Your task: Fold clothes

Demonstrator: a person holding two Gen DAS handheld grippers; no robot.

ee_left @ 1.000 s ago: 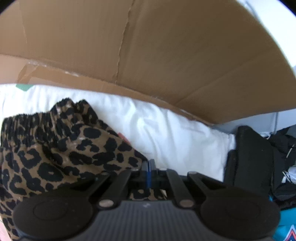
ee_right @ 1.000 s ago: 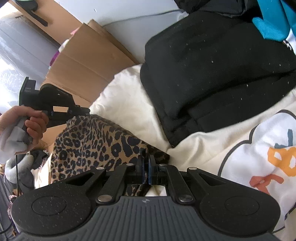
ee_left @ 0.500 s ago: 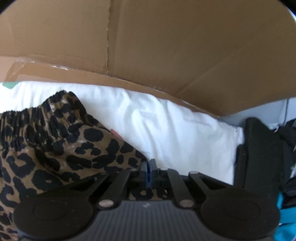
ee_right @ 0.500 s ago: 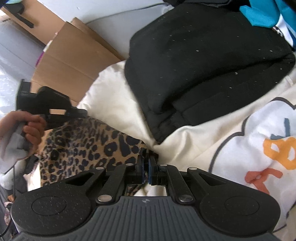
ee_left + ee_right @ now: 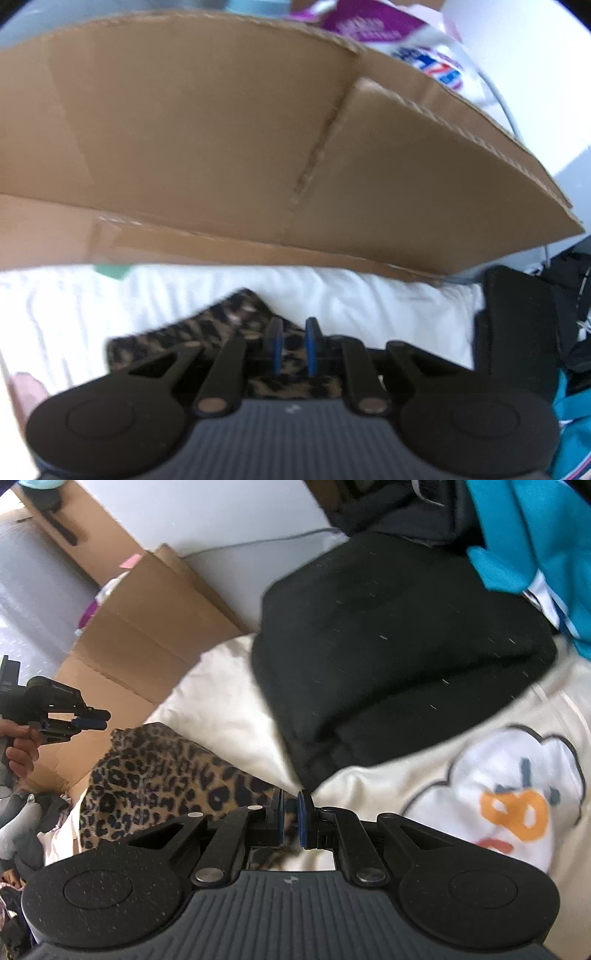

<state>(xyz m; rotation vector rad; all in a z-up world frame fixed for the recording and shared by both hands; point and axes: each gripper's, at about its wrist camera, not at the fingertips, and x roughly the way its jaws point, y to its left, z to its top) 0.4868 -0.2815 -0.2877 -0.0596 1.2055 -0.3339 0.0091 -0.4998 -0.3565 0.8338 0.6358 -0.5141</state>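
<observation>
Leopard-print garment (image 5: pixel 155 775) is laid on the cream bedding (image 5: pixel 221 705), to the left of the right gripper (image 5: pixel 290 814) and just under its tips; the right gripper's blue pads (image 5: pixel 303 819) are seen slightly parted, a narrow gap between them, with a fold of the spotted cloth visible in and behind that gap (whether the pads press on it cannot be told); the left gripper (image 5: pixel 292 345) is being opened, its pads (image 5: pixel 311 343) set apart with the garment (image 5: pixel 207 332) seen through the gap below them, not pinched; in the right wrist view the left gripper (image 5: pixel 90 718) is held clear above the garment's far left corner, apart from the cloth, by a hand (image 5: pixel 18 746) at the left edge; beyond the garment in the left wrist view the white bedding (image 5: pixel 369 302) is spread, and past it a brown cardboard box wall (image 5: pixel 221 129) is stood along the far side; a folded black garment (image 5: pixel 388 657) is set on the bedding to the right and farther off, just beside the leopard piece's near corner; a cartoon cloud print with orange figures (image 5: pixel 517 797) is shown on the bedding at near right; turquoise fabric (image 5: pixel 524 535) is piled at far right, behind the black garment.
</observation>
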